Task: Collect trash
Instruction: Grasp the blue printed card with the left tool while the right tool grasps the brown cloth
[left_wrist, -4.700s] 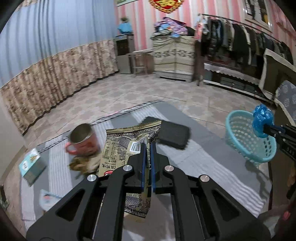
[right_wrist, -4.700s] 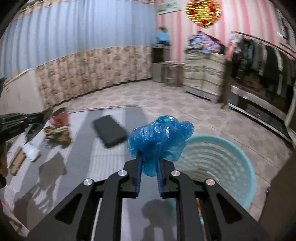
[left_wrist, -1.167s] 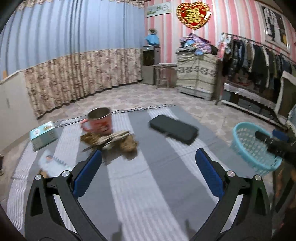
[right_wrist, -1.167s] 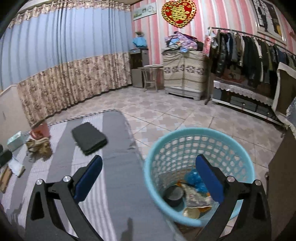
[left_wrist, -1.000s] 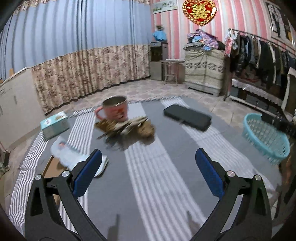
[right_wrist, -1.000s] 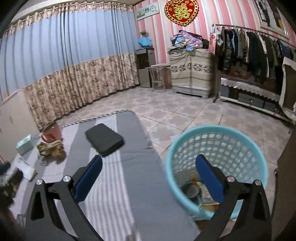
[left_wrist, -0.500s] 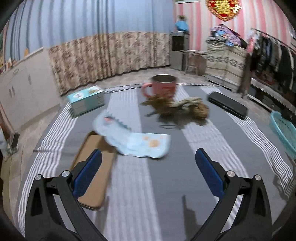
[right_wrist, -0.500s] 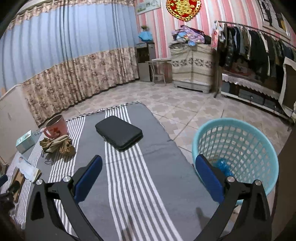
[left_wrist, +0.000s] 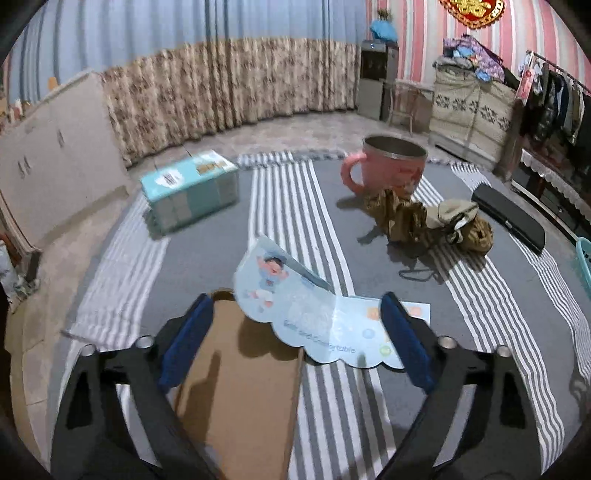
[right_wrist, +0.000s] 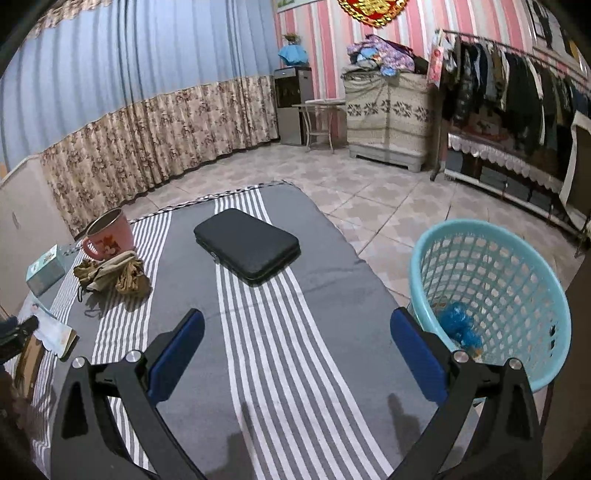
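Note:
My left gripper (left_wrist: 295, 332) is open and empty, low over a light blue printed wrapper (left_wrist: 317, 314) that lies partly on a brown cardboard piece (left_wrist: 236, 387) on the striped mat. The wrapper sits between the fingers. My right gripper (right_wrist: 295, 354) is open and empty above the mat, left of the light blue basket (right_wrist: 517, 258). The crumpled blue plastic bag (right_wrist: 458, 328) lies inside the basket. The wrapper also shows small at the left of the right wrist view (right_wrist: 55, 332).
A pink mug (left_wrist: 391, 170), a crumpled brown cloth bundle (left_wrist: 428, 221), a teal tissue box (left_wrist: 192, 188) and a black case (left_wrist: 509, 218) lie on the grey striped mat (left_wrist: 295, 206). Cabinets stand left, a clothes rack right (right_wrist: 517, 92).
Both grippers let go of their trash and opened. The left gripper swung left and moved down close over the blue wrapper. The right gripper drew back from the basket.

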